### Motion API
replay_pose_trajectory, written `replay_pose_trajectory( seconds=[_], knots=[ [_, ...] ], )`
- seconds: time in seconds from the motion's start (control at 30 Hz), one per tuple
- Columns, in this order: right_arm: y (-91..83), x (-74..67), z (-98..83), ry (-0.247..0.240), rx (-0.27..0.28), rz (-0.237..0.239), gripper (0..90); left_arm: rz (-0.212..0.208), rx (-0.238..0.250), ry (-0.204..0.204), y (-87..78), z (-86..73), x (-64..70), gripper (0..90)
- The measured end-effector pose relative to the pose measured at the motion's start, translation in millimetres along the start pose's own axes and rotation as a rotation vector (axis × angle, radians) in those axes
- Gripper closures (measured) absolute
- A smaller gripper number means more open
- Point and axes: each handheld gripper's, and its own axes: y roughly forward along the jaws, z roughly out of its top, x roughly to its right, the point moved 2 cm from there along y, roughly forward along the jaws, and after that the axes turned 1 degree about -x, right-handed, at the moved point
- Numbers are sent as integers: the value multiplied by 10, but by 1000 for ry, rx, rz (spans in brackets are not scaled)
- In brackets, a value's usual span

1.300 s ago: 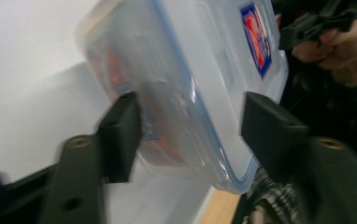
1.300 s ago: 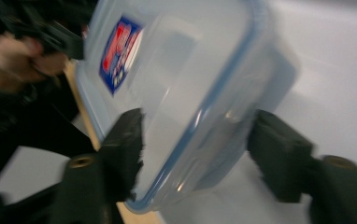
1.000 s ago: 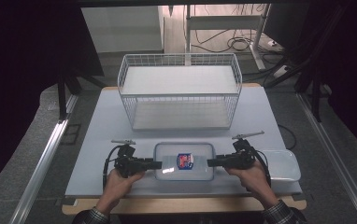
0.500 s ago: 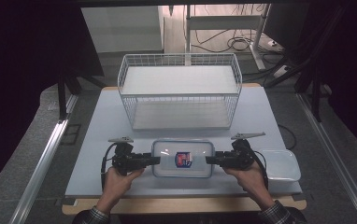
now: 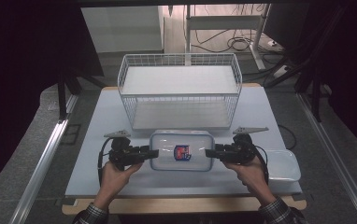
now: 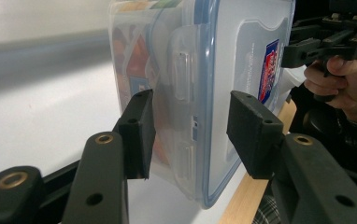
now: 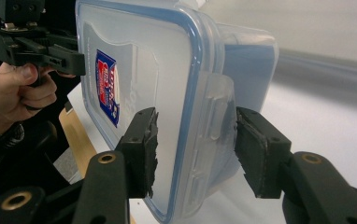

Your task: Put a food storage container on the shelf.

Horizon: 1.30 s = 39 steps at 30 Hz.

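Observation:
A clear plastic container (image 5: pixel 181 150) with a blue-rimmed lid and a red-and-blue label hangs level between my two grippers, just above the table's front. My left gripper (image 5: pixel 153 153) is shut on its left end, the jaws pinching the latch flap top and bottom (image 6: pixel 193 126). At the opposite end, my right gripper (image 5: pixel 210 152) grips the other latch flap the same way (image 7: pixel 195 140). Coloured contents show through the container wall (image 6: pixel 130 56) in the left gripper view.
A white wire basket (image 5: pixel 179 57) stands behind the container at the middle of the white table (image 5: pixel 102 121). A shallow white tray (image 5: pixel 284 165) lies at the front right, beside my right hand. Metal rails run along both sides of the table.
Both grippers have risen with the container held between them, lifting it off the table. In the high view it now sits a little higher and closer to the basket.

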Motion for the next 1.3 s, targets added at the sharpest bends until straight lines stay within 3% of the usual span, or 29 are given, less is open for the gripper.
replay_pose_trajectory(
  seconds=[0.27, 0.87, 1.13, 1.3],
  knots=[
    [-71, -45, 245, -36, 38, 0, 510, 20, 29, 36, -114, 267, 70, 524],
    [-203, -108, 841, -80, 77, 0, 510, 29, 102, 64, -306, 792, 128, 524],
    [-208, -124, 1079, -85, 89, 4, 509, 40, 124, 58, -383, 1014, 116, 523],
    [-237, -127, 1298, -93, 87, -12, 509, 18, 151, 43, -402, 1190, 63, 523]
  ],
)
